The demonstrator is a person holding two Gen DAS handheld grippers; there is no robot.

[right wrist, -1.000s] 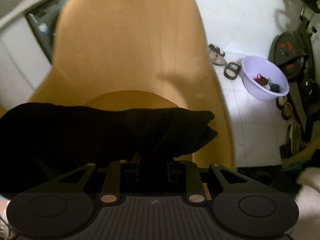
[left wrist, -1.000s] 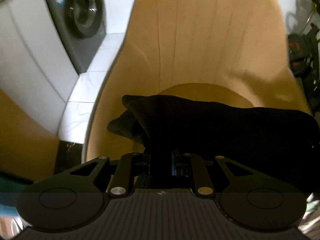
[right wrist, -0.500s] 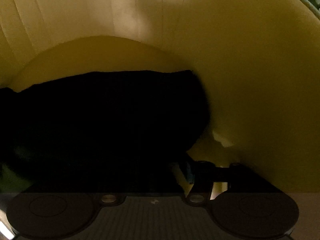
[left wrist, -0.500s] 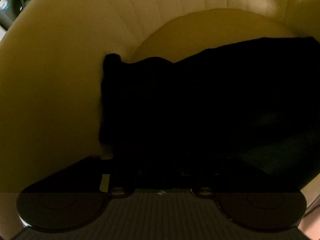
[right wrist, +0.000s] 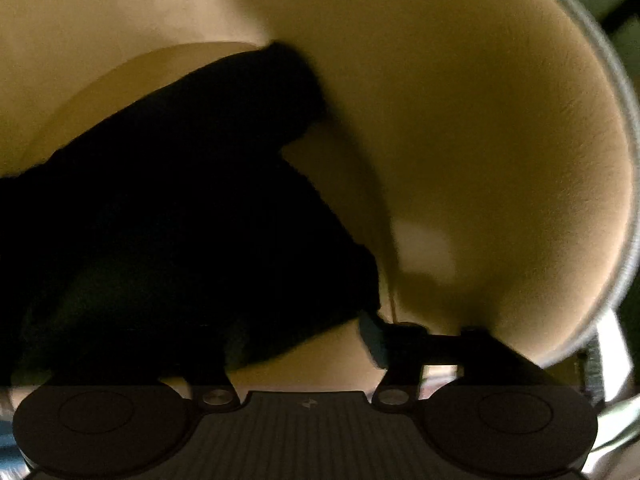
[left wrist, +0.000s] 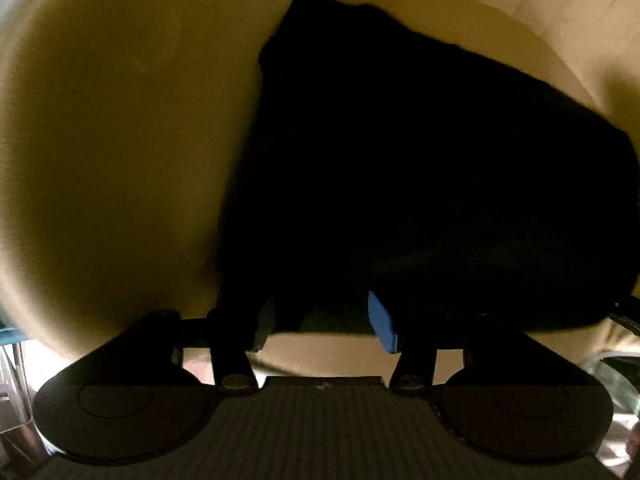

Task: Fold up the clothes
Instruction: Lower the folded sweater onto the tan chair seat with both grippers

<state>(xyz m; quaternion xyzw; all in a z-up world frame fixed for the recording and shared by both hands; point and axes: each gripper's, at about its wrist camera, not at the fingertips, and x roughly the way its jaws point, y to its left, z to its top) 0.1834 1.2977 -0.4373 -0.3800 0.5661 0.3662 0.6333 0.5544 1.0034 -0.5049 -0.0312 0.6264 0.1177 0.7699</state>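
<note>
A black garment (left wrist: 420,168) lies bunched on the tan chair seat (left wrist: 120,160), dark and without visible detail. My left gripper (left wrist: 322,320) points down at its near edge. Its jaws are opening, the blue pad (left wrist: 382,320) shows bare, and the cloth's edge lies loose between the fingers. In the right wrist view the same garment (right wrist: 180,220) covers the left half, with one corner (right wrist: 288,80) reaching toward the chair back. My right gripper (right wrist: 296,344) has its jaws closing, with cloth between them. Its left finger is hidden by the cloth, and tan seat shows beside the right finger (right wrist: 374,340).
The chair's curved tan shell (right wrist: 480,140) wraps closely around both grippers, with its pale rim (right wrist: 624,168) at the right. A round seat cushion (left wrist: 440,12) shows behind the garment. Bits of floor and clutter peek in at the lower corners.
Both grippers have dropped from above the chair down close to the seat. The garment, hanging from shut jaws before, now rests on the seat, and both pairs of jaws have parted.
</note>
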